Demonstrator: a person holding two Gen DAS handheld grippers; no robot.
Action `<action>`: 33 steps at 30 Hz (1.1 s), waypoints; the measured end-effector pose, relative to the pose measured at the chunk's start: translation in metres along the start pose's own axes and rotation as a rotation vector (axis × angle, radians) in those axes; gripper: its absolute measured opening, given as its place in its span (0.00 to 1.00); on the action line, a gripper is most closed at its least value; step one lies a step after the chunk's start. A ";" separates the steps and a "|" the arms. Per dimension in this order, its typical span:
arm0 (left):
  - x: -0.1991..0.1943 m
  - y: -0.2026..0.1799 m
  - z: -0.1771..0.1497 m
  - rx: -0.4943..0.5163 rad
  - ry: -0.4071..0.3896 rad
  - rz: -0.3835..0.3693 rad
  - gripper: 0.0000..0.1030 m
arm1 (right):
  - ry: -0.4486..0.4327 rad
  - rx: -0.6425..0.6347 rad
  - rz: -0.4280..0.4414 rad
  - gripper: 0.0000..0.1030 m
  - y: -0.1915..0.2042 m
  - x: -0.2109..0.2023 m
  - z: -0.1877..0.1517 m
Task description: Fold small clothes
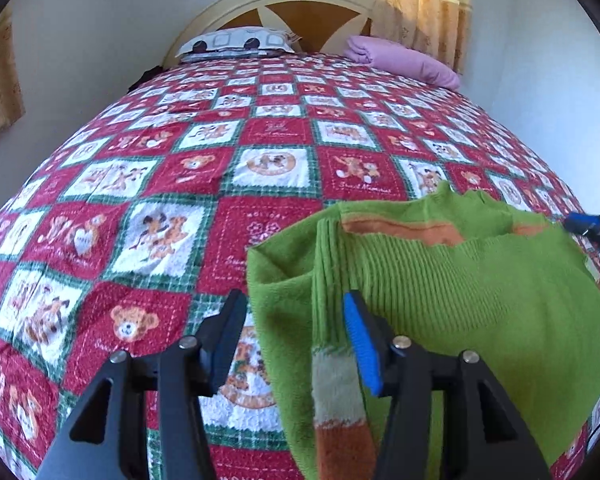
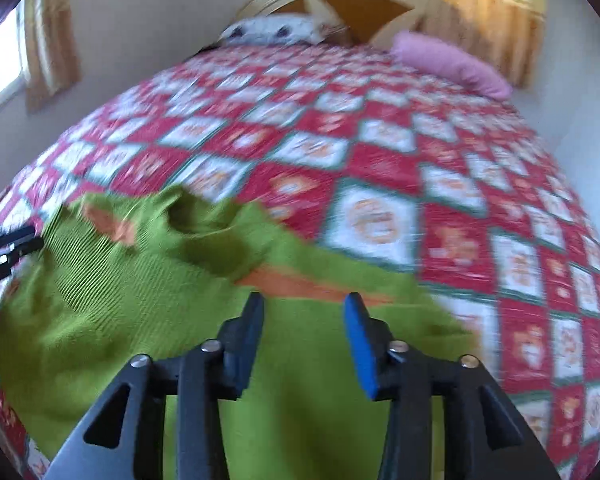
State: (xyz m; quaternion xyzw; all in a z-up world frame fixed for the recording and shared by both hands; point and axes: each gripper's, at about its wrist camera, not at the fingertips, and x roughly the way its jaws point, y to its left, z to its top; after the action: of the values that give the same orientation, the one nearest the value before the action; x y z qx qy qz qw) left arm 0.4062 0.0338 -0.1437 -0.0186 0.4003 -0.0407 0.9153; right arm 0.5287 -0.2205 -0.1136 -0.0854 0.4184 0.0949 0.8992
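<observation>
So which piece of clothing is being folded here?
Start at the bed with the red-and-white teddy-bear quilt. On its near end, in front of both tongs, lies the green knitted sweater, ribbed with orange stripes, unlike the plain pink bundle by the headboard.

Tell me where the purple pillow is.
The purple pillow lies at the bed's far right corner in both views, beside the headboard, right of the patterned pillow, under the curtain.

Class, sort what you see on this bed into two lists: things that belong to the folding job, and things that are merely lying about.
Belongs to the job:
green sweater
left hand-held gripper
right hand-held gripper

Just lying about:
patterned pillow
purple folded cloth
curtains
</observation>
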 end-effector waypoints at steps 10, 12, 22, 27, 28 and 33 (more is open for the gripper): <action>0.018 -0.012 0.004 0.017 0.065 -0.065 0.09 | 0.117 0.068 -0.004 0.42 -0.034 0.023 -0.024; 0.015 -0.015 0.006 0.037 0.062 -0.057 0.04 | 0.113 0.030 -0.049 0.23 -0.026 0.025 -0.028; -0.019 -0.017 0.028 0.040 -0.107 -0.028 0.04 | -0.062 0.066 -0.102 0.06 -0.036 -0.025 -0.006; 0.026 -0.017 0.022 0.036 -0.013 0.020 0.04 | -0.029 0.106 -0.142 0.06 -0.043 0.004 -0.010; 0.038 -0.018 0.019 0.042 0.029 0.024 0.05 | 0.002 0.108 -0.155 0.06 -0.044 0.016 -0.014; 0.022 -0.018 0.021 0.042 0.008 0.056 0.18 | 0.063 0.142 -0.151 0.26 -0.051 0.030 -0.020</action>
State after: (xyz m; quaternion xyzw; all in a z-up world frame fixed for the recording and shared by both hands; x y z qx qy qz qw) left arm 0.4356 0.0137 -0.1449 0.0122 0.4033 -0.0233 0.9147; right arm 0.5451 -0.2713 -0.1455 -0.0556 0.4447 -0.0058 0.8939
